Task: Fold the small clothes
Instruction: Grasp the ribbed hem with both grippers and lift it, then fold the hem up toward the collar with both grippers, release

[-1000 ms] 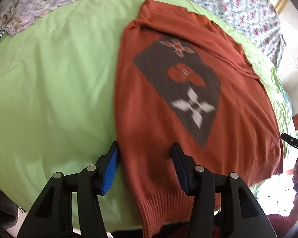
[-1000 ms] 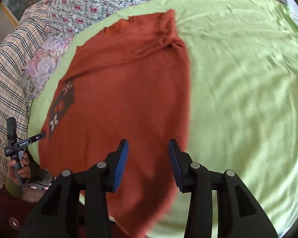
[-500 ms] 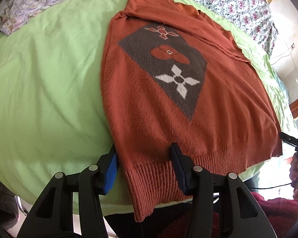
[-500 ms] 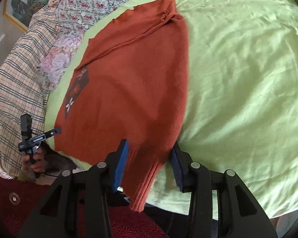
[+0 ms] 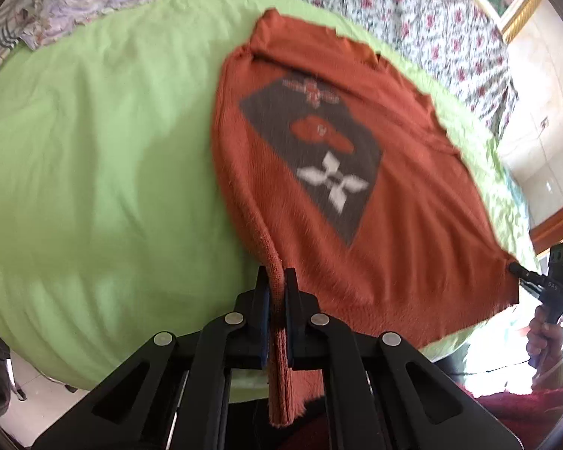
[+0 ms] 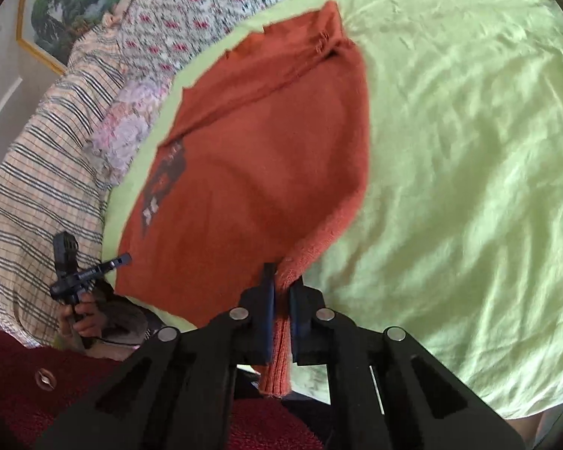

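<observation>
My left gripper [image 5: 276, 292] and right gripper [image 6: 281, 292] have just closed their fingers on the sweater [image 5: 356, 225] hem corners, which now lift from the bed.

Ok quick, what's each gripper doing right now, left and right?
Left gripper: jaws have just closed, shut on the near hem corner of the orange sweater.
Right gripper: jaws have just closed, shut on the sweater's other near hem corner.

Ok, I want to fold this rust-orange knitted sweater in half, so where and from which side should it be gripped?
Grip the rust-orange knitted sweater at the two corners of its ribbed bottom hem, coming from the near bed edge. That hem overhangs the green sheet, so fingers slip around it. The left tool and right tool are already pinching there.
</observation>
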A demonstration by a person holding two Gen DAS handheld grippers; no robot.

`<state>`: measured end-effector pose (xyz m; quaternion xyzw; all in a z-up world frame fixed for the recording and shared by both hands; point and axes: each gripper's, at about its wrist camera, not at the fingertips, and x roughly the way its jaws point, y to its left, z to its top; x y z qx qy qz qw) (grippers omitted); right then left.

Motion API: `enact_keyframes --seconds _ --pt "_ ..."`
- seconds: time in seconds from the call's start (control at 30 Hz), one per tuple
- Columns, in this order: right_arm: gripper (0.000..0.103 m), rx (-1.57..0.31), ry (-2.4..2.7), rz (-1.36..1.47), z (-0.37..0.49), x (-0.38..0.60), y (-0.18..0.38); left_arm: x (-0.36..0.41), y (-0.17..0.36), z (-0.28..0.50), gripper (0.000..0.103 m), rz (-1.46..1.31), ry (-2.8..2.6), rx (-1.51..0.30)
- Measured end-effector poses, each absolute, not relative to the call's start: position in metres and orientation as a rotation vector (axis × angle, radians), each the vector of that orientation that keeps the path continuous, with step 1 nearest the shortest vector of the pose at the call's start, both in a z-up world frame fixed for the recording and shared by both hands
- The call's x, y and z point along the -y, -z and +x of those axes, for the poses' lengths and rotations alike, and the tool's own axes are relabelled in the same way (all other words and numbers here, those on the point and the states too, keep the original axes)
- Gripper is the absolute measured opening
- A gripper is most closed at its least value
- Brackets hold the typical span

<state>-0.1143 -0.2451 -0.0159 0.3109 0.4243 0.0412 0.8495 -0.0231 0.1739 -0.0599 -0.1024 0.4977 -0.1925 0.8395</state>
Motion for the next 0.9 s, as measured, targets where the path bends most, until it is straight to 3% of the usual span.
enact_keyframes --seconds 0.3,0.53,0.7,0.9 --pt "0.007 -0.683 -0.092 0.620 -0.068 0.269 -0.035 -0.162 -0.011 0.034 0.004 -0.284 0.440 -0.814" --pt "0.007 -0.565 0.039 0.558 0.020 0.316 -0.067 -0.133 -0.046 0.137 0.003 -0.264 0.404 -0.687" --pt "0.007 -0.580 0.087 0.541 0.094 0.346 -0.068 -0.115 -0.041 0.224 0.003 -0.250 0.348 -0.683" --pt "0.007 -0.689 0.148 0.518 0.169 0.370 -0.035 -0.086 0.006 0.315 0.003 -0.194 0.267 -0.776"
